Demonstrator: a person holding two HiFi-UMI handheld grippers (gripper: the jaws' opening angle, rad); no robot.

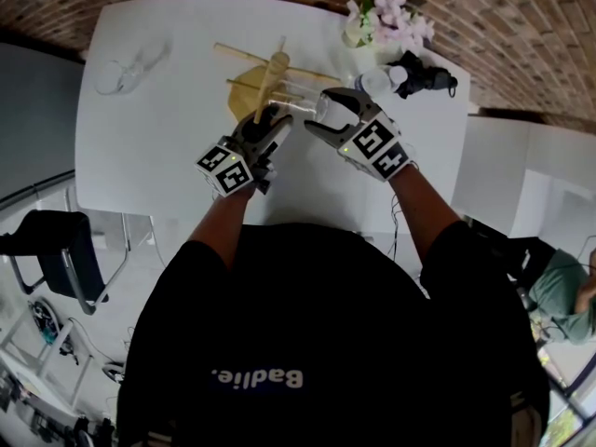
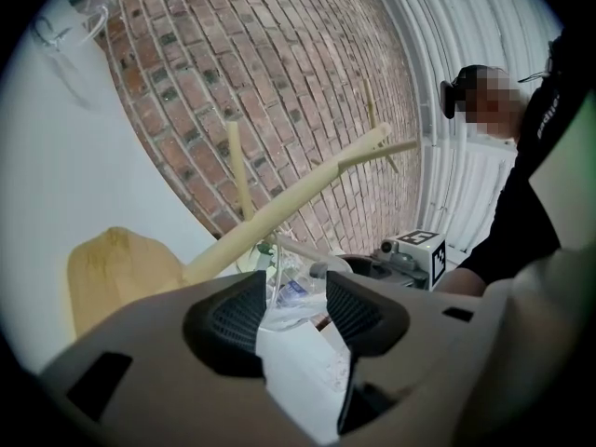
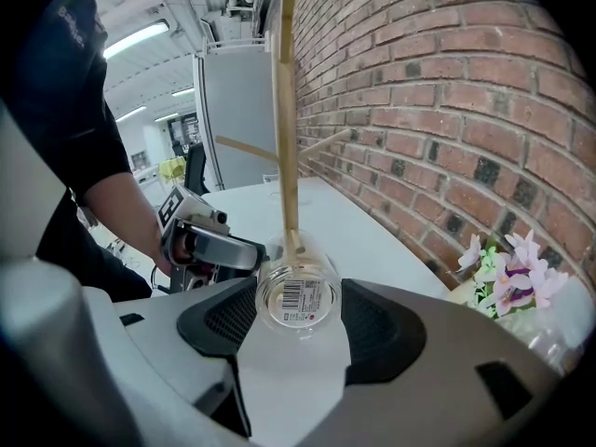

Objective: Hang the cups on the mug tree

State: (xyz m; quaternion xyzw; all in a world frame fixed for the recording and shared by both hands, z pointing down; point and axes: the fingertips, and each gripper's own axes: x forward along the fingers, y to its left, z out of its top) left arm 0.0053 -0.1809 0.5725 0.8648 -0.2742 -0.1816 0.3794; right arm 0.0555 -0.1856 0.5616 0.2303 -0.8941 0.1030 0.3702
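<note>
- Right gripper view: the right gripper is clamped on a clear cup at lower centre, base toward the camera, right up against the mug tree.
- Left gripper view: the left gripper has its jaws spread, with glass just past the tips and nothing squeezed.
- Looks mid-hang. Next, I'd guess, it has to be hooked onto a peg before letting go.
- Head view: another cup waits at upper left.

White table w/ mug tree, flowers
</note>
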